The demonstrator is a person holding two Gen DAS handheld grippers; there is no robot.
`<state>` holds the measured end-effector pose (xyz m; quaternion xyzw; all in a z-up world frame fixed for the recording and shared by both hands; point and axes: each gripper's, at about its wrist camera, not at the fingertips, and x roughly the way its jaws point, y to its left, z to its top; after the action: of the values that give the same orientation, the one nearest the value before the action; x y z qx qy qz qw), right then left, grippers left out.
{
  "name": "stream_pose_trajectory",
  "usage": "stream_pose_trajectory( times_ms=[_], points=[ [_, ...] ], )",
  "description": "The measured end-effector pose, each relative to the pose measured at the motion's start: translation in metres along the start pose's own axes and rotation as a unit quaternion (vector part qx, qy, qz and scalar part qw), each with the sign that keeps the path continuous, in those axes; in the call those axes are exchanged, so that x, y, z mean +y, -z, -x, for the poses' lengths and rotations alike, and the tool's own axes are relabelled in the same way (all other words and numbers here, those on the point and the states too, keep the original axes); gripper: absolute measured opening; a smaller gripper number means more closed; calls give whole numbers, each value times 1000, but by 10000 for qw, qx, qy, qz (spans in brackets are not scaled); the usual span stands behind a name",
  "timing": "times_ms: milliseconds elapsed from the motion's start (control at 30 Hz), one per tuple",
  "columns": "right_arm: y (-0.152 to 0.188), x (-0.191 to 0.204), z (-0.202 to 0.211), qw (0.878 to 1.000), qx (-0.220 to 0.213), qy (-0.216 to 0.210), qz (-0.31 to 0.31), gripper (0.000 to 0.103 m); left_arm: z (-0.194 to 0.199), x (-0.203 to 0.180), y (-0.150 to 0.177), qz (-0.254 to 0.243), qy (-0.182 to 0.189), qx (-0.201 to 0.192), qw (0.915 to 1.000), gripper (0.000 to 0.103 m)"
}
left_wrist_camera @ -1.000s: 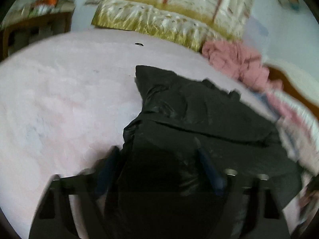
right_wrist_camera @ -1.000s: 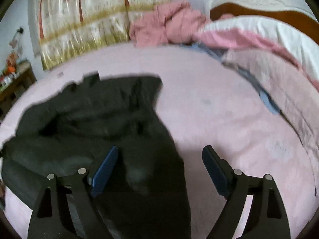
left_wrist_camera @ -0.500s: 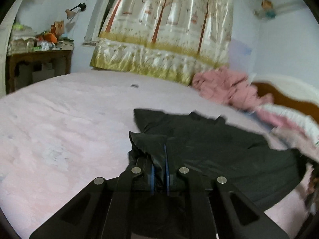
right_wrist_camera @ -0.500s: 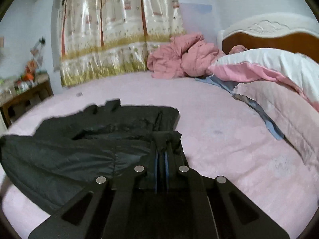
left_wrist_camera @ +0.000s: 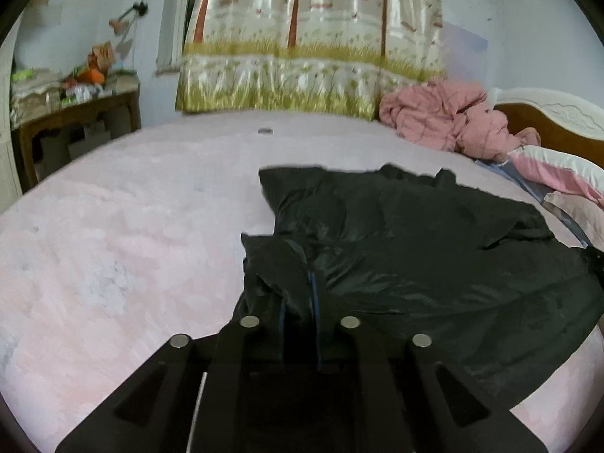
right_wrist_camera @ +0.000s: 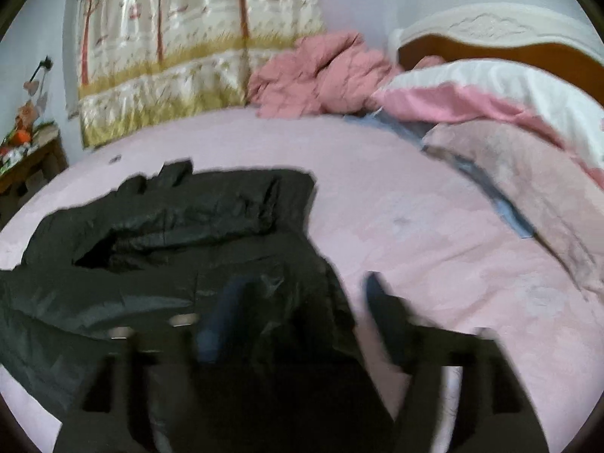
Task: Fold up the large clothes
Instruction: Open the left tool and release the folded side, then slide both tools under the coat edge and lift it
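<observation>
A large black shiny garment (left_wrist_camera: 415,256) lies crumpled on the pink bed (left_wrist_camera: 113,245). In the left wrist view, my left gripper (left_wrist_camera: 298,290) pinches a raised bunch of its near left edge between the blue pads (left_wrist_camera: 312,279); the jaws are narrow and opening slightly, the cloth still caught. In the right wrist view, the same garment (right_wrist_camera: 170,226) spreads to the left. My right gripper (right_wrist_camera: 300,294) is blurred, its jaws opening wide. The garment's near right edge lies loose under them, and the right finger (right_wrist_camera: 377,294) is over bare sheet.
A crumpled pink blanket (left_wrist_camera: 445,120) lies at the far side beside a wooden headboard (right_wrist_camera: 490,41). Pink and white bedding (right_wrist_camera: 509,113) is piled along the right. A tree-print curtain (left_wrist_camera: 313,49) hangs behind, and a cluttered wooden table (left_wrist_camera: 75,109) stands far left.
Both grippers closed on the garment's near edge half a second ago. The left still pinches it and has lifted it slightly. The right has opened wide and let the cloth go.
</observation>
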<state>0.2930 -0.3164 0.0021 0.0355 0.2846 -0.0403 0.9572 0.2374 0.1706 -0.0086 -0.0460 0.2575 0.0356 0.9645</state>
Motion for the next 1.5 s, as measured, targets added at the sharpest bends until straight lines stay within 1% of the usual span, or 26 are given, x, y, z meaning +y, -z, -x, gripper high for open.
stream_pose_trajectory(
  times_ms=[33,67,100,133,167,200,267,333,400,467,500,533,600,667,733,800,833,933,1067,1267,1433,1500],
  points=[
    [0,1,7,9999,-51,96,43,75,5,-1,0,-28,-12,-116,9999,34],
    [1,3,15,9997,-77,163,137,75,13,-3,1,-65,-38,-281,9996,58],
    [2,5,23,9996,-137,177,196,78,19,-4,1,-95,-74,-421,9990,69],
    [2,8,30,9994,-216,162,221,81,26,-6,1,-136,-114,-574,9982,76],
    [4,12,39,9992,-309,112,240,90,33,-9,2,-202,-151,-754,9968,77],
    [6,16,47,9989,-386,46,263,97,39,-12,1,-250,-127,-839,9961,78],
    [10,24,61,9981,-532,-52,310,102,49,-18,2,-304,-74,-1010,9944,85],
    [15,33,73,9972,-662,-137,332,102,58,-25,2,-293,-46,-1141,9930,86],
    [21,42,84,9964,-770,-192,300,102,66,-33,1,-237,152,-1162,9928,87],
    [30,50,89,9966,-769,-236,182,102,72,-43,4,-159,358,-1201,9920,87],
    [36,54,91,9963,-788,-271,185,102,75,-47,5,-144,379,-1236,9915,88],
    [40,57,91,9960,-828,-258,224,102,78,-54,8,-160,414,-1277,9908,91],
    [47,66,91,9950,-845,-313,428,102,82,-68,12,-301,470,-1326,9896,93],
    [48,74,86,9947,-737,-353,626,102,82,-80,16,-509,477,-1283,9893,93],
    [50,78,86,9944,-738,-376,650,102,86,-92,20,-772,446,-1295,9876,93],
    [52,80,85,9945,-676,-499,633,102,88,-101,25,-949,486,-1296,9858,96],
    [54,81,83,9943,-630,-533,668,102,88,-104,27,-976,553,-1258,9857,102],
    [58,86,82,9937,-611,-443,834,102,88,-109,34,-938,612,-1166,9869,103],
    [59,88,85,9934,-607,-501,837,102,92,-114,40,-990,627,-1148,9865,103],
    [61,92,90,9922,-622,-530,946,102,93,-112,46,-768,709,-961,9899,103],
    [64,92,94,9925,-581,-585,907,102,91,-112,50,-722,649,-880,9914,103],
    [67,88,93,9940,-450,-642,766,102,85,-110,52,-611,762,-720,9926,103]
  ],
)
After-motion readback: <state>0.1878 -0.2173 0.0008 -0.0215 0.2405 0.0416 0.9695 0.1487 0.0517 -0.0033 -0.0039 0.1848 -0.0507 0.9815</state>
